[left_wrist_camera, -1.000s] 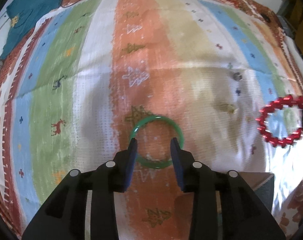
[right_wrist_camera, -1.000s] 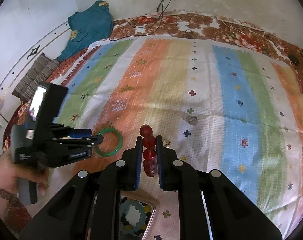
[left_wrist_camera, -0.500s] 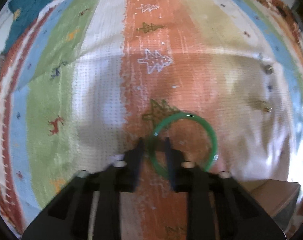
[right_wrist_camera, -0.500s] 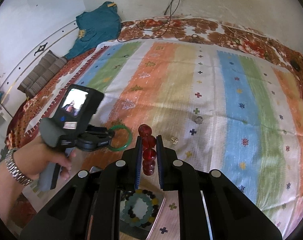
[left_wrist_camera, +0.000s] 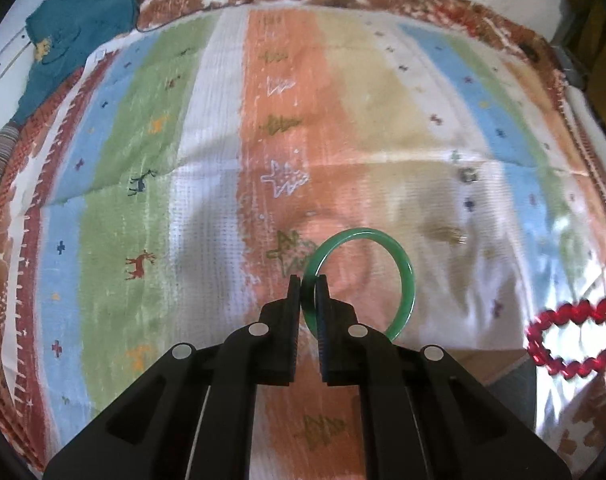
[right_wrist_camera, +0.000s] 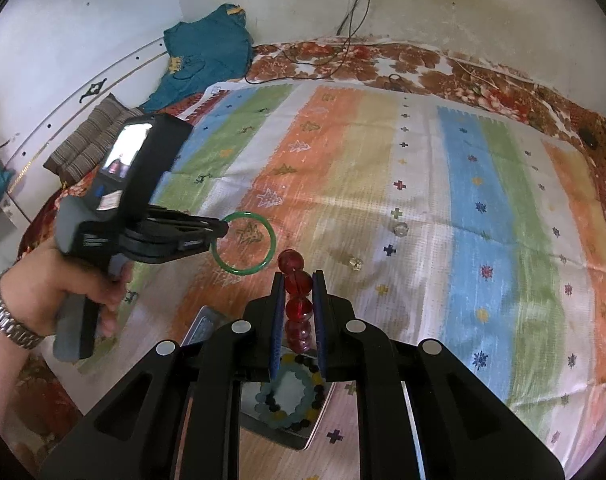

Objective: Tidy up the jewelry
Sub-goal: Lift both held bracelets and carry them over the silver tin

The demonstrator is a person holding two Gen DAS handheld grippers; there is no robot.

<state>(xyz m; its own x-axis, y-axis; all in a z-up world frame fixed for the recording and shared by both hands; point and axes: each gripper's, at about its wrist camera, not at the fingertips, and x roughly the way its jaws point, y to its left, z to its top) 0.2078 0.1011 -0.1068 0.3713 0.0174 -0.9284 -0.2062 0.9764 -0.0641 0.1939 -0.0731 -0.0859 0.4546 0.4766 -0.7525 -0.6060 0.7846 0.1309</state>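
My left gripper (left_wrist_camera: 307, 285) is shut on the rim of a green bangle (left_wrist_camera: 403, 268), which hangs lifted above the striped cloth (left_wrist_camera: 223, 200). The right wrist view shows that bangle (right_wrist_camera: 263, 260) at the tip of the left gripper (right_wrist_camera: 222, 229), held by a hand. My right gripper (right_wrist_camera: 299, 280) is shut on a red bead bracelet (right_wrist_camera: 297, 308), seen edge-on between the pads. That red bracelet (left_wrist_camera: 571, 340) shows at the right edge of the left wrist view. Below the right gripper an open box (right_wrist_camera: 303, 436) holds a pale green and dark bead bracelet (right_wrist_camera: 275, 412).
Two small jewelry pieces (right_wrist_camera: 399, 229) (right_wrist_camera: 355, 262) lie on the cloth ahead of the right gripper. A teal garment (right_wrist_camera: 207, 52) and a striped cushion (right_wrist_camera: 91, 140) sit at the far left by the wall. Cables (right_wrist_camera: 343, 32) trail at the back.
The left gripper's jaws closed on the green bangle's rim and lifted it off the cloth. The right gripper with the red bracelet shifted over the open box.
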